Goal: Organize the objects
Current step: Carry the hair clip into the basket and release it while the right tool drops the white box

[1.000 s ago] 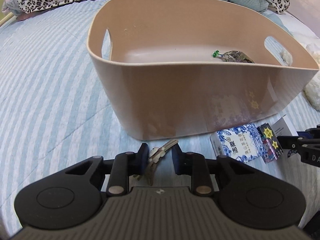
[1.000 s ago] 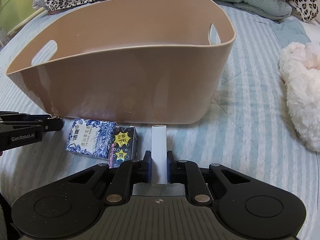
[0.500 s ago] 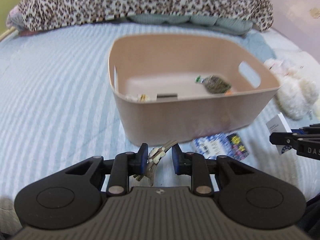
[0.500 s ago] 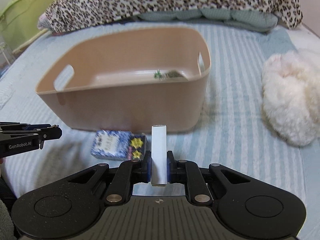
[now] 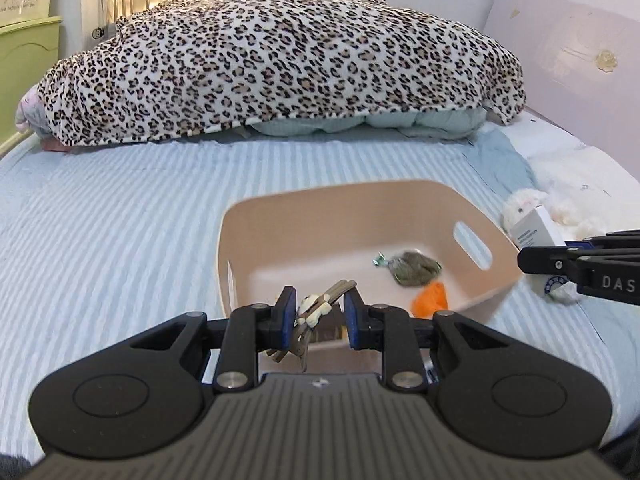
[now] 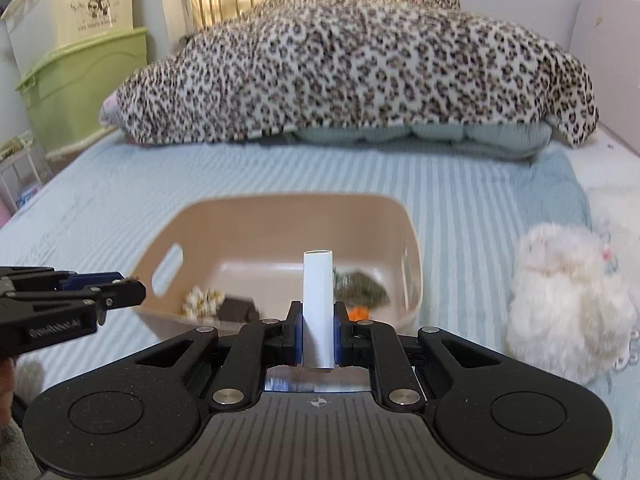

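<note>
Fingers (image 6: 291,330) clamp white box (image 6: 318,312) above basket (image 6: 412,240).

The letters "DAS" stand in pale print on the black body of the right gripper (image 5: 540,258), at the right edge of the left wrist view, where the frame cuts the word off. The white box (image 5: 534,229) held in that gripper carries lines of small dark print on its side face and a round blue mark lower down, all too small to read. The left gripper (image 6: 132,292) bears a pale brand line on its side in the right wrist view, blurred past reading. The cream storage bin (image 6: 72,12) beyond the bed's far left corner shows a cartoon picture with a line of small text beneath, not legible.
</note>
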Demonstrator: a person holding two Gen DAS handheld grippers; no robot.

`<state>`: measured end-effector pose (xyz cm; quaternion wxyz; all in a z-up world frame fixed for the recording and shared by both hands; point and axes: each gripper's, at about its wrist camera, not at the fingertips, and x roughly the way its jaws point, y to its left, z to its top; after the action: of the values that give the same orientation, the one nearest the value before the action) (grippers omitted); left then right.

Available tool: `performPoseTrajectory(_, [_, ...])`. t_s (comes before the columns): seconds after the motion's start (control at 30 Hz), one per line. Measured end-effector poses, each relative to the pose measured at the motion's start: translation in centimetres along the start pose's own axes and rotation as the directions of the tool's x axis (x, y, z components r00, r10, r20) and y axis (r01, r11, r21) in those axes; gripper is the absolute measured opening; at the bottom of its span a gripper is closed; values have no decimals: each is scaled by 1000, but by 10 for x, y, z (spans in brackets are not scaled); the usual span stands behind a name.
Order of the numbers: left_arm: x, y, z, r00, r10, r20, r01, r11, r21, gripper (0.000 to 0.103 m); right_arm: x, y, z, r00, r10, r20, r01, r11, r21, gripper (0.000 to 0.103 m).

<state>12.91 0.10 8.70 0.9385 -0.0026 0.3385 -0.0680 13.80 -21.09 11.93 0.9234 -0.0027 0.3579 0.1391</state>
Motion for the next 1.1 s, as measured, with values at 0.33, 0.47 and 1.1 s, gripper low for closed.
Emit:
performPoseTrajectory(0.33, [67,0,24,998,32,-53,-30,999,23,27,56,-9,20,1000,4,-13,-3,998,56,13])
performPoseTrajectory(0.47, [98,-2,19,994,57,-96,-53,998,47,27,81,-10,18,999,-5,-47,8,998,62,13])
performPoseTrajectory(1.1, [79,-3,13,992,90,-92,-83,994,77,72,91,-8,1,996,-29,-84,33,999,36,60])
